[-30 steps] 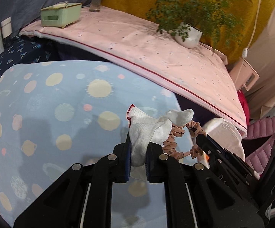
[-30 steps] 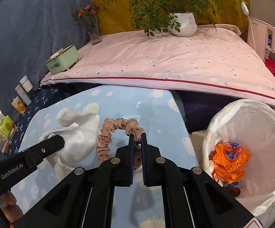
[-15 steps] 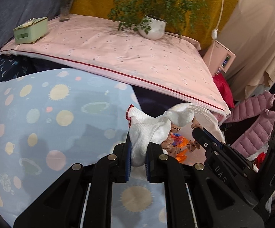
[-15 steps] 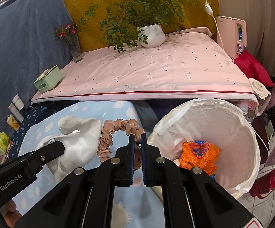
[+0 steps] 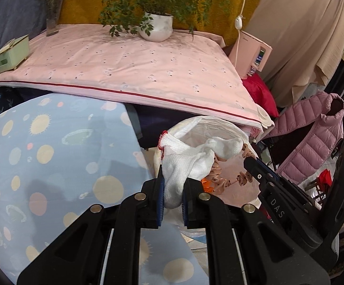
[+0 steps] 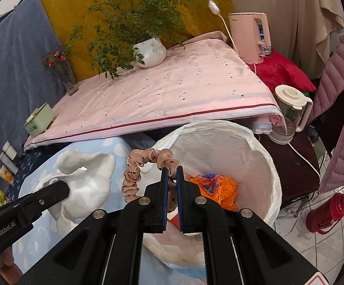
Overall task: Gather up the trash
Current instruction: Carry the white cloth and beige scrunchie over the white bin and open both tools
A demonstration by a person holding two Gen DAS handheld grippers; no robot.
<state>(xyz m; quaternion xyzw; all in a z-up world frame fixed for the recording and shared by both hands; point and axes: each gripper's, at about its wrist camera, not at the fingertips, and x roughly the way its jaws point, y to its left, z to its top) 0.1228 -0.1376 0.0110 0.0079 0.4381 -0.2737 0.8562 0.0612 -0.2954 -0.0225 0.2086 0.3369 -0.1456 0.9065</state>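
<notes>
My left gripper (image 5: pixel 172 185) is shut on a white sock (image 5: pixel 190 159) with a red-stitched cuff, held at the edge of the blue patterned table (image 5: pixel 53 154), just in front of the white-lined bin (image 5: pixel 195 124). My right gripper (image 6: pixel 172 178) is shut on a tan spotted scrunchie (image 6: pixel 145 163), which hangs over the near rim of the bin (image 6: pixel 264 156). Orange crumpled wrapping (image 6: pixel 217 187) lies inside the bin. The sock (image 6: pixel 86 178) and the left gripper show at the left of the right wrist view; the scrunchie (image 5: pixel 219 175) and right gripper (image 5: pixel 250 160) show in the left wrist view.
A pink-covered table (image 6: pixel 172 95) behind holds a potted plant (image 6: pixel 148 47), a flower vase (image 6: pixel 65 73) and a green box (image 6: pixel 39 122). A pink kettle (image 6: pixel 252 38), a blender jug (image 6: pixel 288 114), a pink jacket (image 6: pixel 342 109) and a red flask (image 6: pixel 328 213) stand to the right.
Both grippers have swung right off the blue table toward the bin, carrying the sock and the scrunchie. The bin has come from the right edge to straight ahead.
</notes>
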